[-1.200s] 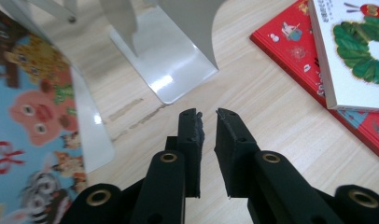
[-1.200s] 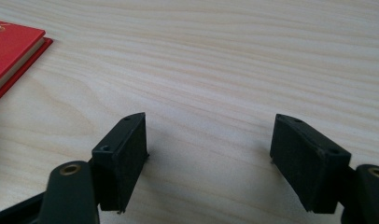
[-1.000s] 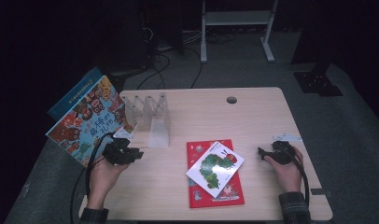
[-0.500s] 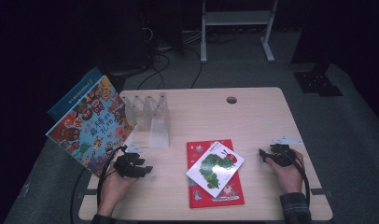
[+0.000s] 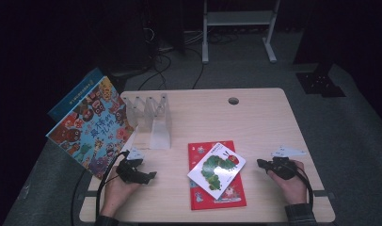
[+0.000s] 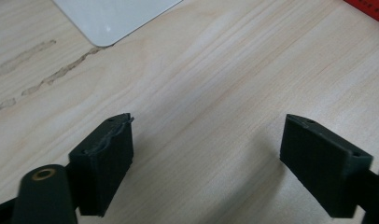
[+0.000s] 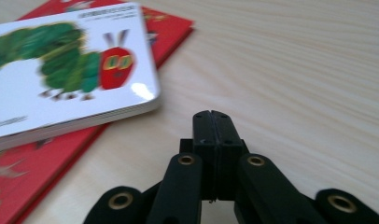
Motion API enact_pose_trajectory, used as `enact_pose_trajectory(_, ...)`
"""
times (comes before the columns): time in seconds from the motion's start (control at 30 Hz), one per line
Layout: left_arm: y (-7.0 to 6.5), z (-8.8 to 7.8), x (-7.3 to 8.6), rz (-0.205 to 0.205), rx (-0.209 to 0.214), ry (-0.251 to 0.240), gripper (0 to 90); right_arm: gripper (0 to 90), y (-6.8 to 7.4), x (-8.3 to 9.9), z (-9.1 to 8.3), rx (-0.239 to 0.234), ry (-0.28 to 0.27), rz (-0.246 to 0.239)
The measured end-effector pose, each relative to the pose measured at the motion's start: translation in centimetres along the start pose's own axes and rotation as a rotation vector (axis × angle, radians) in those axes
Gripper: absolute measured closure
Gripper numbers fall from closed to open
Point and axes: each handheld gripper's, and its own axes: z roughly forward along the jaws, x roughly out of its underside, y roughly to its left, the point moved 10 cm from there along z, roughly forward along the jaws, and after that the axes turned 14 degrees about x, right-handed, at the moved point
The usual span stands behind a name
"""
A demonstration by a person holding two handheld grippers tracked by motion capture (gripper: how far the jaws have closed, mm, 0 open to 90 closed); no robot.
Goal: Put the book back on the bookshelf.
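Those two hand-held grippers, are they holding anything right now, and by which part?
Nothing is held. The left hand-held gripper has open jaws over bare table. The right hand-held gripper is shut on nothing, beside the caterpillar book.

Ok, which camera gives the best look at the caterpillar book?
The right gripper view: the caterpillar book sits close, showing its cover and thick edge on the red book. The high view shows it whole but small. The left gripper view catches just a red corner.
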Motion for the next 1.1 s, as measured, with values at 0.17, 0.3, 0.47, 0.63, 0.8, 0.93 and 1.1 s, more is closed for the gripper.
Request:
enact_pose_trajectory(0.17, -0.1, 0.6, 0.1, 0.021, -0.011, -0.03, 5.6, 89.4, 2.0, -0.2, -0.6, -0.066, -0.012, -0.034)
enact_pose_trajectory(0.3, 0.0, 0.8, 0.1, 0.056, 0.011, -0.05, 0.0, 89.5, 3.7, -0.1, -1.0, -0.122, -0.012, -0.059)
enact_pose_trajectory(0.47, 0.0, 0.9, 0.1, 0.069, 0.021, -0.071, 0.0, 89.5, 5.9, 0.3, -1.4, -0.201, -0.01, -0.087)
enact_pose_trajectory(0.63, 0.0, 0.9, 0.1, 0.07, 0.019, -0.07, 0.0, 89.5, 8.1, 0.5, -1.6, -0.253, -0.004, -0.133)
enact_pose_trajectory(0.8, 0.0, 0.9, 0.1, 0.072, 0.021, -0.07, 0.0, 89.4, 9.5, 0.6, -1.5, -0.298, 0.003, -0.149)
enact_pose_trajectory(0.93, 0.0, 0.9, 0.1, 0.072, 0.021, -0.07, 0.0, 89.4, 10.6, 0.7, -1.2, -0.322, 0.009, -0.169)
enact_pose_trajectory(1.1, 0.0, 0.9, 0.1, 0.072, 0.021, -0.07, 0.0, 89.4, 11.2, 0.5, -1.0, -0.335, 0.01, -0.174)
